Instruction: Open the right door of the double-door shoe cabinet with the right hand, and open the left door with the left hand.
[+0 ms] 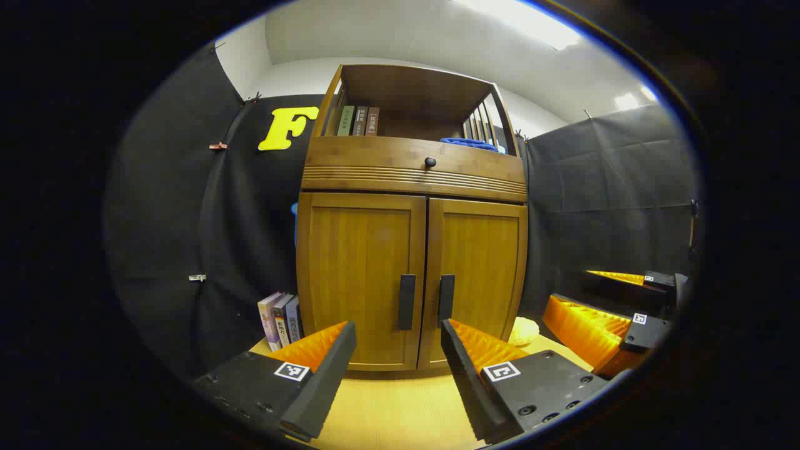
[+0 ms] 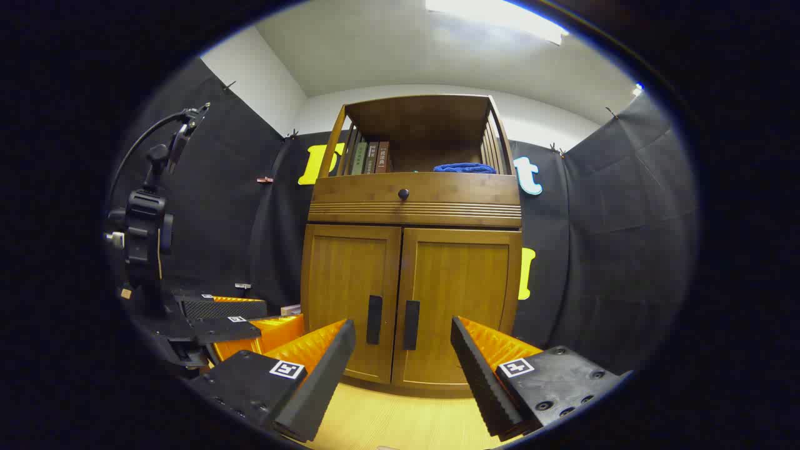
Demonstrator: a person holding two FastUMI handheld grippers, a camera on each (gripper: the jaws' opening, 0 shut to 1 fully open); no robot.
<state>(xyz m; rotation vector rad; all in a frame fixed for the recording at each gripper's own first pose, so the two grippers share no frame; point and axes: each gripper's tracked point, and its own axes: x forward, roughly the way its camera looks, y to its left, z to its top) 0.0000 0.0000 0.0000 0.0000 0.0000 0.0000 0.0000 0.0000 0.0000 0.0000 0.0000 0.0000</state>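
Bamboo-toned wood fills my forward sight, and I am holding both tools back from it with nothing gripped. My right gripper [image 2: 403,353] is spread wide, its fingers framing the seam between the doors, well short of the cabinet; I judge that is so I can line up on the right door handle [image 2: 411,324] before committing. My left gripper [image 1: 397,353] is equally wide and sits a little nearer, its gap centred on the left door handle [image 1: 406,302], with the right one's handle [image 1: 445,297] just beside it.

The shoe cabinet [image 2: 412,262] stands on a pale tabletop [image 2: 400,419], both doors shut, the left door [image 1: 361,275] and right door [image 2: 459,306] meeting at the middle. The two handles are close together, so I expect the tools to crowd each other if both go in at once.

Above sit a drawer knob [image 2: 404,194], some books [image 2: 370,157] and a blue cloth [image 2: 464,168].
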